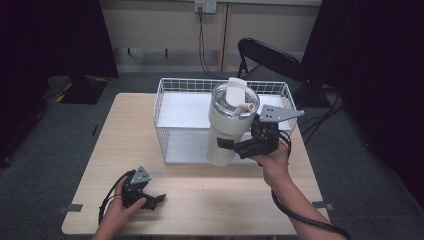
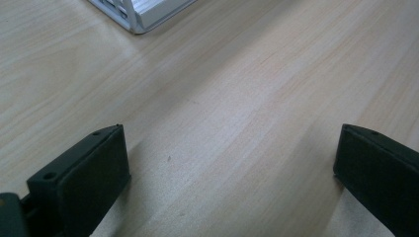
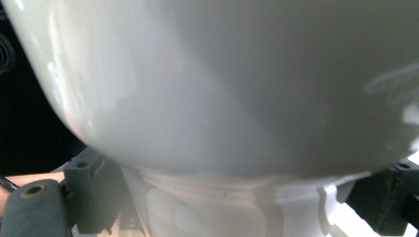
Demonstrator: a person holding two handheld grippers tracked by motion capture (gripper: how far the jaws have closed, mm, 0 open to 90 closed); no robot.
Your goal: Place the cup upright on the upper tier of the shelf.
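A tall white tumbler with a clear lid is held up over the front part of the white wire basket. My right gripper is shut on its narrow lower body from the right side. In the right gripper view the tumbler looms close, with my right gripper and its black jaws on either side of the narrower base. My left gripper rests low on the wooden table near the front left, open. In its own view the left gripper has bare wood between its jaws.
The basket stands at the table's back centre and its corner appears at the top of the left gripper view. A black folding chair stands behind the table at the right. Cables trail from both grippers.
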